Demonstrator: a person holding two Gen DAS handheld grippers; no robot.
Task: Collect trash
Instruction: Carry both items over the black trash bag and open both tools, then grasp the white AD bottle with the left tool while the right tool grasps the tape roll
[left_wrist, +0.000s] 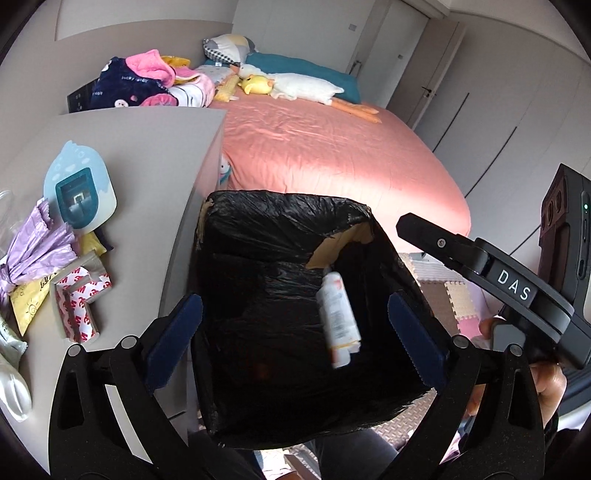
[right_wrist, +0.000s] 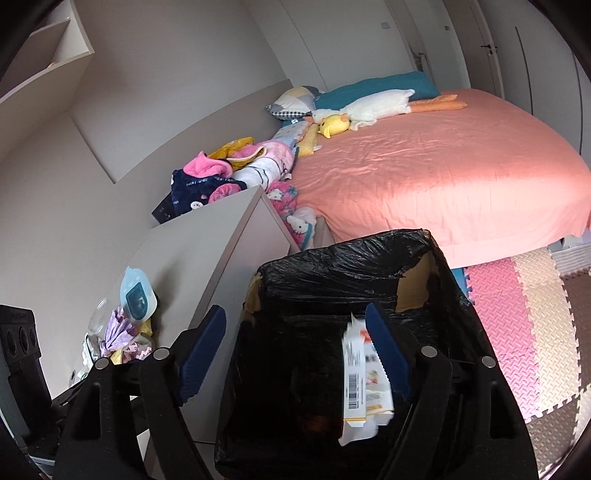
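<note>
A cardboard bin lined with a black bag (left_wrist: 280, 218) stands open on the floor under both grippers. My left gripper (left_wrist: 295, 306) hangs over it, open. A blurred white bottle (left_wrist: 338, 317) is loose in the bin's mouth between the blue pads, touching neither. One of the right gripper's fingers (left_wrist: 443, 243) reaches in from the right. In the right wrist view my right gripper (right_wrist: 295, 315) is open over the same bin (right_wrist: 332, 266). A blurred white carton with a barcode (right_wrist: 364, 384) hangs just inside the right pad, with no pad pressing on it.
A grey cabinet top (left_wrist: 147, 166) left of the bin holds a purple bag (left_wrist: 33, 251), 3M tape backing (left_wrist: 81, 302) and a blue card (left_wrist: 79, 192). A pink bed (left_wrist: 332, 155) lies behind the bin. Foam mats (right_wrist: 517, 314) cover the floor at right.
</note>
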